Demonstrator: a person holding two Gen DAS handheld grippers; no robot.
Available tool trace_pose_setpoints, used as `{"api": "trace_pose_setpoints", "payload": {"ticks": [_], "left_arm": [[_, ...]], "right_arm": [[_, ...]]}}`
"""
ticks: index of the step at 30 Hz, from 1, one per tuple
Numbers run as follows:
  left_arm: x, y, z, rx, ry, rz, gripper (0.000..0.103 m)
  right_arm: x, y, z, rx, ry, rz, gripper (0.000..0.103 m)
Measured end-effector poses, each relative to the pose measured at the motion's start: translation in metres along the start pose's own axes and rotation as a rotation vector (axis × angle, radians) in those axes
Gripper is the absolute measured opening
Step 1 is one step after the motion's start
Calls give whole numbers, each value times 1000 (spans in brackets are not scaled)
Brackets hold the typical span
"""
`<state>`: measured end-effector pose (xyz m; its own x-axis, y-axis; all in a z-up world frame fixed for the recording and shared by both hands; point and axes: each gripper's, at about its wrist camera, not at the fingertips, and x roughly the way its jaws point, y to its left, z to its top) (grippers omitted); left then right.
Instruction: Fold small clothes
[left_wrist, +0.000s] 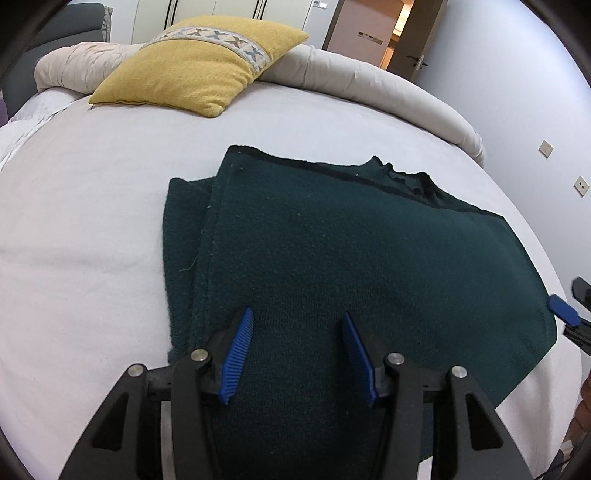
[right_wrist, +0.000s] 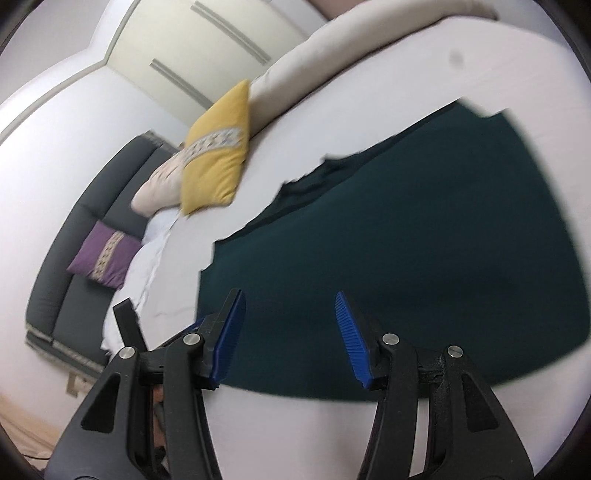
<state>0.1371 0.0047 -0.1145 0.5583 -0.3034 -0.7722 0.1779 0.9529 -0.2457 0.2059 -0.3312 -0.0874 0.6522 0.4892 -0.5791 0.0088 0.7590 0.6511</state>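
Your dark green sweater (left_wrist: 351, 258) lies flat on the bed (left_wrist: 92, 258), its left side already folded inward, so the narrowed panel is likely ready for the next fold. Your left tool (left_wrist: 297, 350) hovers over its near hem, fingers apart, gripping nothing. Your right tool (right_wrist: 290, 339), blurred, is equally wide at the near edge, empty.

Sweater (left_wrist: 351, 258) lies flat on the bed (left_wrist: 92, 240), pillow (left_wrist: 195, 62) behind it, rolled duvet (left_wrist: 369, 81) along the far edge.
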Motion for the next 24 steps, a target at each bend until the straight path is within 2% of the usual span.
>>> {"api": "trace_pose_setpoints", "payload": {"ticks": [7,8,11,12,17,19,23,24], "left_arm": [[-22,3,1,-23,-17,5,54],[-31,8,2,-41,-41,24,56],[-52,28,1,-120,-99,44,72],[-55,38,1,-156,-105,38,73],[-30,89,-5,-375,26,-133,73],[-25,98,-6,-425,42,-201,73],[-10,97,1,-464,108,-340,73],[-8,97,3,-463,115,-347,73]], "right_arm": [[58,29,3,-11,78,67,50],[62,33,3,-14,86,76,50],[78,42,5,-17,102,87,50],[83,44,7,-12,107,92,50],[101,42,10,38,138,131,50],[107,42,11,49,157,159,55],[119,44,14,62,184,176,56],[122,44,14,67,188,184,56]]}}
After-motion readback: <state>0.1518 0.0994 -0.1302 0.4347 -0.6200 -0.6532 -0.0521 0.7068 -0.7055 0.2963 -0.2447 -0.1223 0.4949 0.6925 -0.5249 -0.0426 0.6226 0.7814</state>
